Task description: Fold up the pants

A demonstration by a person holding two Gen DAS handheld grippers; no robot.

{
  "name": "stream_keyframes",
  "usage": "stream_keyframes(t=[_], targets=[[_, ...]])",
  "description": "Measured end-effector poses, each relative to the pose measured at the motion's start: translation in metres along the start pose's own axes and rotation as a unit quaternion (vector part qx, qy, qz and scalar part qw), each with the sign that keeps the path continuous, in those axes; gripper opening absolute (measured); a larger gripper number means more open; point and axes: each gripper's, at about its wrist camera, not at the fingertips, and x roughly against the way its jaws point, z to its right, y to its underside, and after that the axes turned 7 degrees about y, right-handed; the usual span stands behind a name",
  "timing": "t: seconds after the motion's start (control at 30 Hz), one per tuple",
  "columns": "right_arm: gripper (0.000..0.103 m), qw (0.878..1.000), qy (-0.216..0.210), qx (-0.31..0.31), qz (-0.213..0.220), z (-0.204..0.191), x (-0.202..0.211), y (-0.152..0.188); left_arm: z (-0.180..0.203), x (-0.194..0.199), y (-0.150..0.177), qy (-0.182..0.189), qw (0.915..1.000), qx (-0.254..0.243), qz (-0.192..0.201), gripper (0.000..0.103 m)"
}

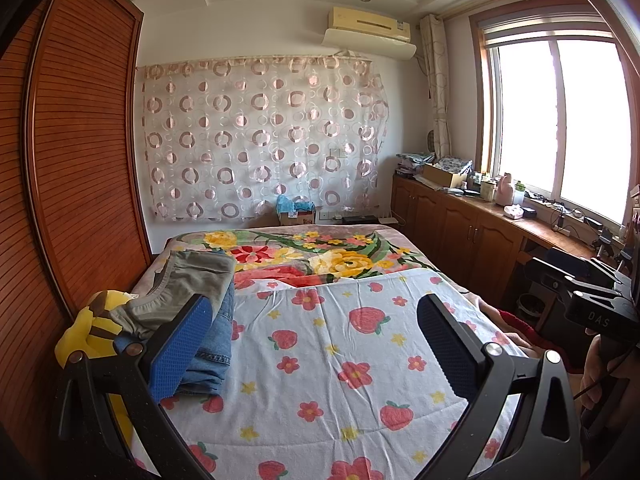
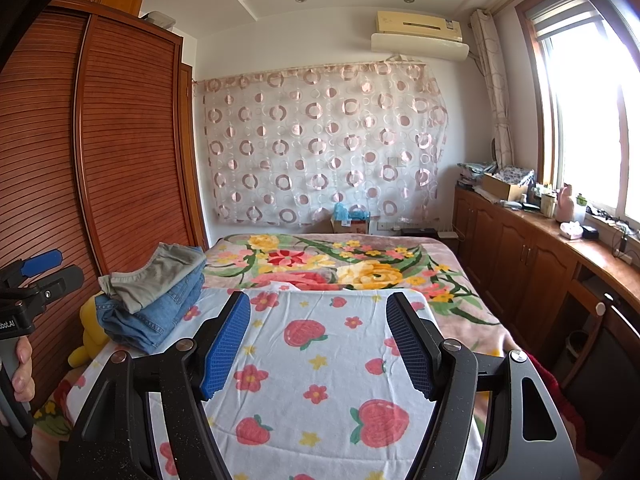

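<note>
A stack of folded pants lies at the bed's left edge: grey-green pants (image 1: 192, 280) (image 2: 160, 272) on top of blue jeans (image 1: 218, 344) (image 2: 152, 316). My left gripper (image 1: 316, 344) is open and empty, raised over the strawberry-print sheet (image 1: 340, 360), with its left finger just in front of the stack. My right gripper (image 2: 318, 344) is open and empty over the same sheet (image 2: 320, 380), to the right of the stack. Each gripper also shows at the edge of the other's view, the right one (image 1: 596, 308) and the left one (image 2: 40, 276).
A yellow plush toy (image 1: 88, 336) (image 2: 90, 336) lies beside the stack against the wooden wardrobe (image 1: 80, 160). A floral blanket (image 2: 340, 260) covers the far bed. A low cabinet (image 2: 540, 248) with clutter runs under the window at right.
</note>
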Motion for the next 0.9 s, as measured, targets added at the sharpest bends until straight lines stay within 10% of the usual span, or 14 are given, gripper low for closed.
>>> stream_keyframes(t=[0.9], targets=[[0.073, 1.000, 0.001, 0.000, 0.001, 0.0006, 0.0009, 0.0003, 0.0006, -0.0006, -0.0002, -0.001, 1.0000, 0.000, 0.000, 0.102]])
